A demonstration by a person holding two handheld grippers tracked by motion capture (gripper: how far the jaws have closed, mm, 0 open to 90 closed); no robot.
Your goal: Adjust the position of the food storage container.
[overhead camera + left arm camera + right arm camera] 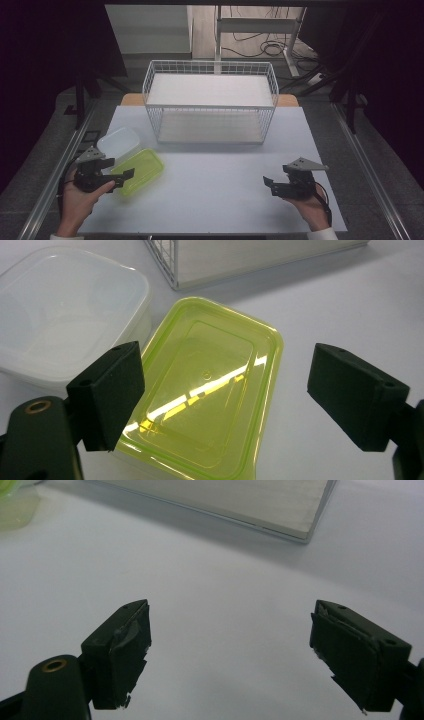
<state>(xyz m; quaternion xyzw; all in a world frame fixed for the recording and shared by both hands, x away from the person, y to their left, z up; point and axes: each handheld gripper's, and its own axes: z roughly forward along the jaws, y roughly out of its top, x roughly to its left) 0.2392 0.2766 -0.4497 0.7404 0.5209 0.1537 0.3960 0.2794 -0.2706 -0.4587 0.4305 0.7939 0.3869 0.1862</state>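
Note:
A lime-green lidded container (pixel 138 171) (pixel 205 390) lies at the table's left, beside a clear lidded container (pixel 118 142) (pixel 65 315). My left gripper (pixel 122 176) (pixel 240 400) hovers over the near end of the green container, jaws open with nothing pressed between them. Over bare table at the right, my right gripper (pixel 269 184) (pixel 235 655) stands open and empty. A white wire basket (pixel 210 100) sits at the middle back, and its base corner (pixel 300 530) is in the right gripper view.
The white tabletop (pixel 215 175) spreads between the two grippers. Metal rails (pixel 365 170) run along both table sides. Behind the table are desk legs and cables (pixel 270 47) on the floor.

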